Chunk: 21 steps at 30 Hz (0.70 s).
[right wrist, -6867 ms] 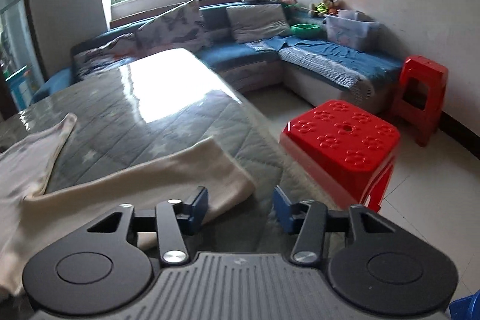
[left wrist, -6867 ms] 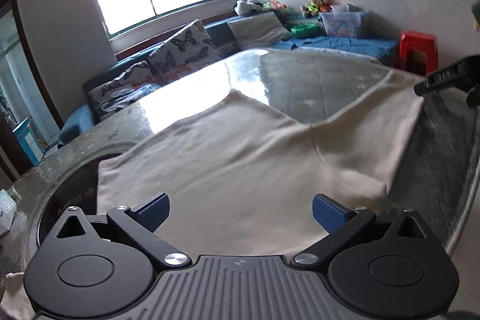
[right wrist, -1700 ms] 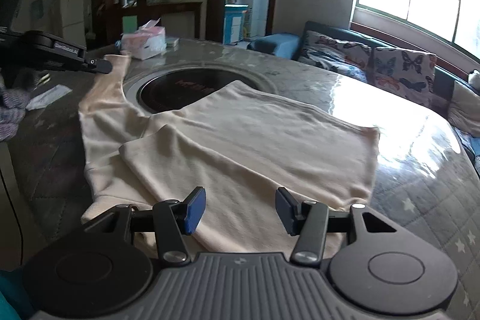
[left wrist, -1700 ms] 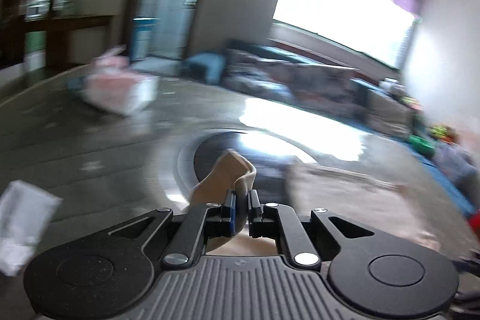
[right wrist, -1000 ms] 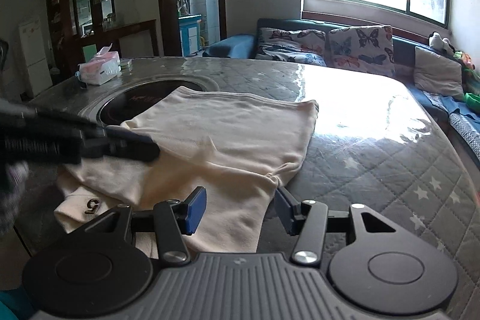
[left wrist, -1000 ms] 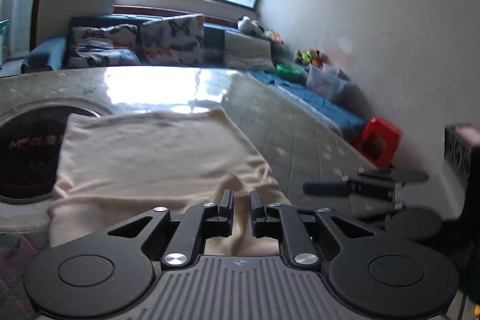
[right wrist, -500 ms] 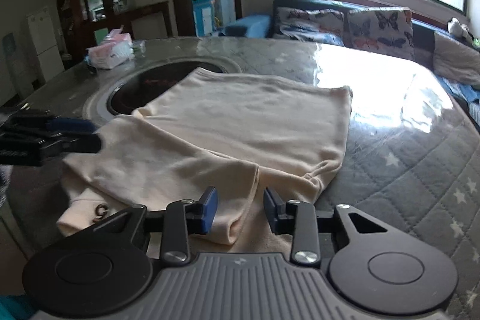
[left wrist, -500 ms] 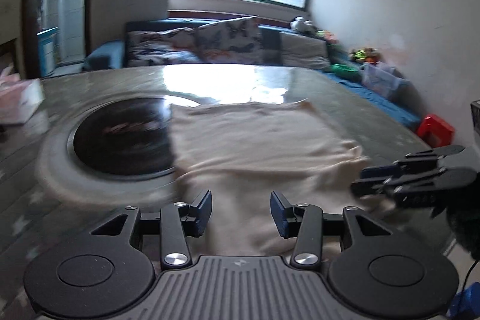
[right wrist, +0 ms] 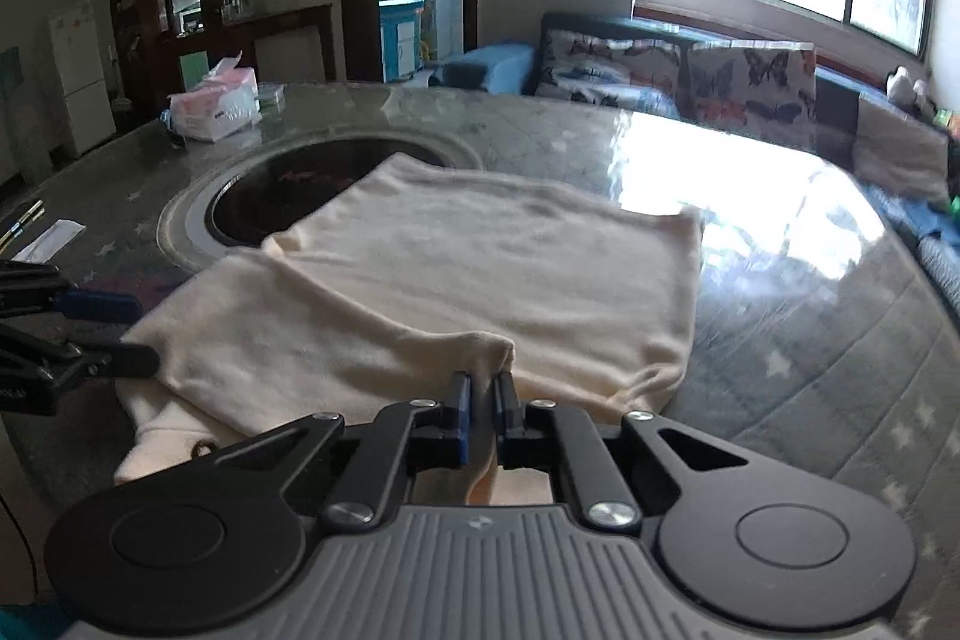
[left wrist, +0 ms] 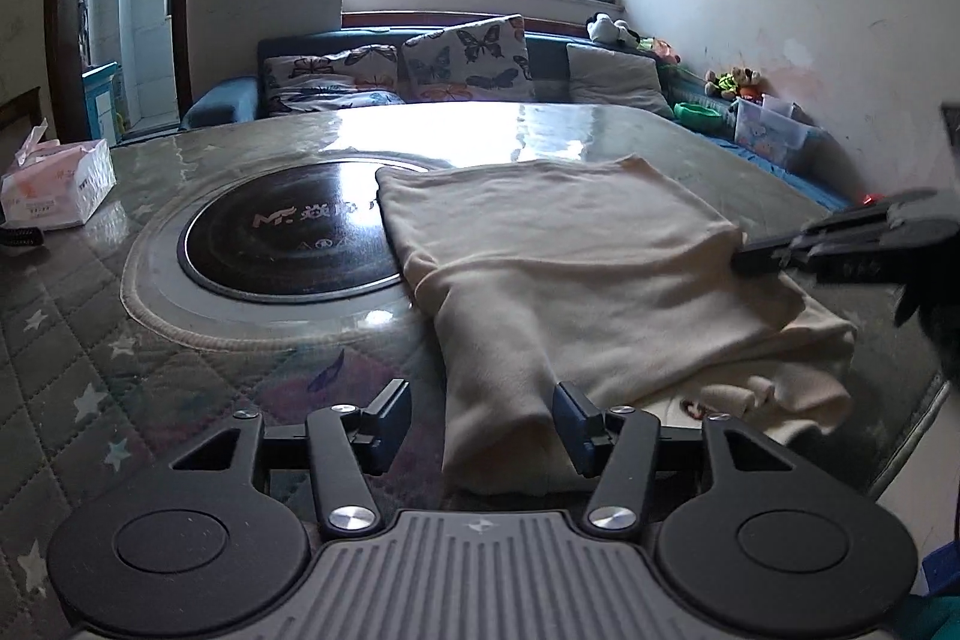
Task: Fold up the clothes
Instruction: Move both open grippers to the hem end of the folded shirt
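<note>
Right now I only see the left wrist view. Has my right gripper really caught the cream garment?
Observer: Yes. The right gripper has just been closing, and its pads now pinch a raised fold at the near edge of the cream garment.
Operator: Anything on the table outside my frame?
Observer: A white paper slip lies flat on the table, off to the side and apart from the garment.

Living room around a grey quilted desk (left wrist: 72, 352)

A pink tissue box (left wrist: 57, 184) sits beside the round black inset hotplate (left wrist: 288, 244) (branded); butterfly-print cushions (left wrist: 465, 58) line the sofa.
</note>
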Available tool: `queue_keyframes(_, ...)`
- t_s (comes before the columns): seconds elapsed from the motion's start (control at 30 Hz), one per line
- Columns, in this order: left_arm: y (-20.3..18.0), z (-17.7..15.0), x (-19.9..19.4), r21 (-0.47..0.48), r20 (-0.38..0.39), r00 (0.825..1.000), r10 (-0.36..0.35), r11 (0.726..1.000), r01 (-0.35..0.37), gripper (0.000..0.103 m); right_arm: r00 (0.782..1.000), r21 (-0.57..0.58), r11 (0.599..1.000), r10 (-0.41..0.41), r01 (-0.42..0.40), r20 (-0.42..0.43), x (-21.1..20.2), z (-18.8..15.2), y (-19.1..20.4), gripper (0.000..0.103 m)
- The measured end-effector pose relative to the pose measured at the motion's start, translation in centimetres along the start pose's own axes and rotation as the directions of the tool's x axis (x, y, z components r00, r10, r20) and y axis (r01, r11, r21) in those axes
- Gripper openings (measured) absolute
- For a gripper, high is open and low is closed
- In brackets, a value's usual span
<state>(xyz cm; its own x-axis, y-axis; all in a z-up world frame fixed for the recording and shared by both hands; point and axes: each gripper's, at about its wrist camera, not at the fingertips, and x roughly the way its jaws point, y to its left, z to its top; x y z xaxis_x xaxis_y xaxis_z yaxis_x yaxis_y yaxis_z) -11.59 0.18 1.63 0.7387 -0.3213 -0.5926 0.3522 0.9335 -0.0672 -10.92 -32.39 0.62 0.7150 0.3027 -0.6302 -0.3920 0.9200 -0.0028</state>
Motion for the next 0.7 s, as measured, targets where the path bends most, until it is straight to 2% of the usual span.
queue_keyframes(0.2,0.4,-0.3,0.3,0.016,-0.022,1.000,0.011,1.000,-0.011,0.056,0.998,-0.017,0.998,-0.067,0.067,0.001,-1.2,0.5,0.4,0.007)
queue_keyframes(0.43,0.9,0.2,-0.3,0.033,-0.027,0.999,0.017,0.999,-0.017,0.056,0.996,0.011,0.997,-0.072,0.073,-0.055,0.4,-0.8,-0.2,0.009)
queue_keyframes(0.7,0.1,3.2,-1.1,0.051,0.056,0.998,-0.026,0.998,0.023,0.056,0.997,0.010,0.997,-0.077,0.077,0.006,-0.8,-0.1,-0.6,0.012)
